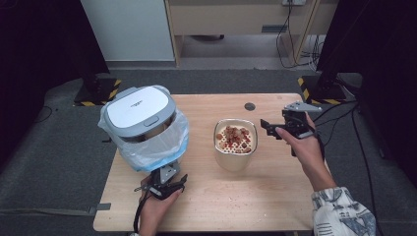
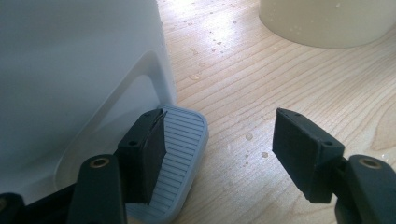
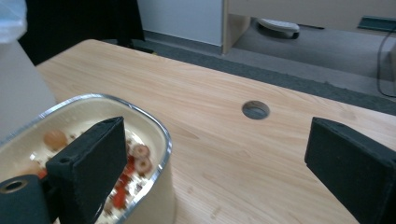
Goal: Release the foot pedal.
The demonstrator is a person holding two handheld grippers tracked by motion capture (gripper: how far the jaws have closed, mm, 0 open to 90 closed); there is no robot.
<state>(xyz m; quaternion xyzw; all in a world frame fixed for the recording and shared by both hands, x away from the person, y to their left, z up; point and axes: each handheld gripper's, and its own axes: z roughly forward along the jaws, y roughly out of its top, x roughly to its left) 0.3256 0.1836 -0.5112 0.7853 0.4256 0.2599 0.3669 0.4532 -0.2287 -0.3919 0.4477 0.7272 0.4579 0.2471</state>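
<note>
A white pedal bin point(image 1: 139, 110) with a grey-rimmed lid and a clear plastic liner point(image 1: 162, 145) stands at the table's left. Its grey ribbed pedal point(image 2: 182, 149) lies right before my left gripper point(image 2: 219, 126), which is open; the left jaw sits over the pedal's edge, and whether it touches is unclear. In the high view, the left gripper point(image 1: 164, 181) is at the bin's near foot. A cream container point(image 1: 236, 160) with a metal rim holds reddish food scraps point(image 3: 135, 158). My right gripper point(image 3: 217, 130) is open just right of it, seen from above as the right gripper point(image 1: 268, 129).
A round cable hole point(image 1: 250, 106) is in the wooden table point(image 1: 255, 196) near its far edge. Small crumbs or droplets dot the wood by the pedal. Black stands with hazard-striped bases point(image 1: 96, 91) flank the table's far corners, and cables trail on the floor at right.
</note>
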